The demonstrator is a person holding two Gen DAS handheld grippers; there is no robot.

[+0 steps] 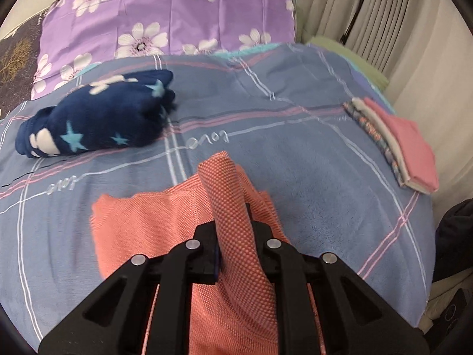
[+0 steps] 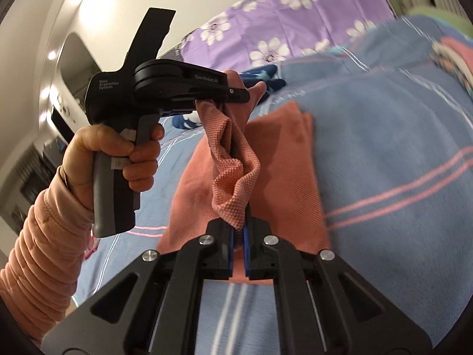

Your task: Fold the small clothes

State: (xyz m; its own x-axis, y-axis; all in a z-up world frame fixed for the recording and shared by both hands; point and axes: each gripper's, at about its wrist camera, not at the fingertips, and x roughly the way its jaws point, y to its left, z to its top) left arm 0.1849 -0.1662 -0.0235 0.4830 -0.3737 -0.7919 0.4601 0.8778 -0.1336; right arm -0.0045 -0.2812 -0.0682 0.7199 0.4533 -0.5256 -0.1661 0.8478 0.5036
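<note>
Item: salmon knit garment (image 1: 142,230), partly spread on the plaid bed cover (image 1: 310,153). One edge is pinched by the left gripper (image 1: 233,227), closed on cloth; another is clamped by the right gripper (image 2: 241,222). Recommended: both edges to be kept level and carried across evenly, then laid flush. Noted nearby: folded stack (image 1: 396,148), navy star fleece (image 1: 97,115).

We see a coral mesh-knit garment (image 1: 142,224) partly folded on the blue plaid bed (image 1: 325,153), one edge lifted; three folded clothes (image 1: 396,145) stacked at its right.
</note>
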